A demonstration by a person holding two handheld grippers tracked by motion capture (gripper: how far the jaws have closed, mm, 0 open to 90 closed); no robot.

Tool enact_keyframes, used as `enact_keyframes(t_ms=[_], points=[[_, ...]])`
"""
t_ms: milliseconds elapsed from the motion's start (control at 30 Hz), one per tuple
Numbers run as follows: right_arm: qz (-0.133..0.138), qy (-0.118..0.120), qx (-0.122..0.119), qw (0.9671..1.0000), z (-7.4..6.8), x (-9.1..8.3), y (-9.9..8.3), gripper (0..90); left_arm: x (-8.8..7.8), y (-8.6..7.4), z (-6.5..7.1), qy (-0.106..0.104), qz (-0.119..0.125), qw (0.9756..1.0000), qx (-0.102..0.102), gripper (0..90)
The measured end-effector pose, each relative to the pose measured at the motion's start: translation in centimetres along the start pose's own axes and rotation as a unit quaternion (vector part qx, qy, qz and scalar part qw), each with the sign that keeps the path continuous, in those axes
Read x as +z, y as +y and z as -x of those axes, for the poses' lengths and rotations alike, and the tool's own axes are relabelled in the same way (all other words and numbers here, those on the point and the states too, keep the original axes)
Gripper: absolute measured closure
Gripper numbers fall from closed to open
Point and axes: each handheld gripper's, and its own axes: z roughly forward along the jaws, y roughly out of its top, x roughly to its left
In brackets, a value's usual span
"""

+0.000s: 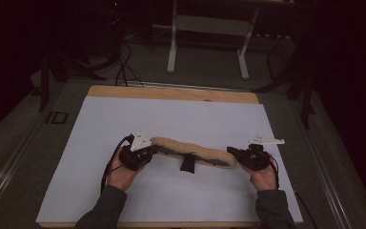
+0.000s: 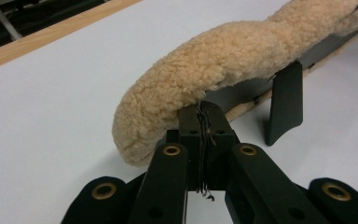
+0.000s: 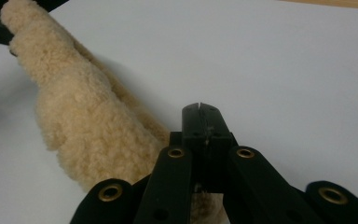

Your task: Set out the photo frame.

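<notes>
My left gripper pinches the dark edge of the fleece pad; my right gripper looks clamped on its far end. It sags between them over the white sheet — soft, light, floppy — so the firm edge binding grips best.

Dim, murky high view with black surroundings; brighter, slightly soft gripper views, faint shadows on white sheet.
</notes>
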Motion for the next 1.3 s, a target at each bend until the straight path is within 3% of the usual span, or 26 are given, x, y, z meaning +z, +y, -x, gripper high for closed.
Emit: enact_keyframes(t_ms=[800, 900, 1300], points=[[0.001, 0.010, -0.012, 0.9999, -0.7, 0.2, -0.4, 90.0, 1.0, 0.5, -1.2, -0.015, -0.016, 0.9997, -0.007, 88.5], [0.001, 0.013, -0.014, 0.9998, -0.8, 0.2, -0.4, 90.0, 1.8, 0.4, -0.9, -0.021, -0.035, 0.9992, 0.001, 88.5], [-0.002, 0.018, -0.021, 0.9996, -1.2, -0.3, -0.8, 90.0, 3.4, 1.1, 0.3, -0.032, -0.042, 0.9986, 0.010, 89.4]])
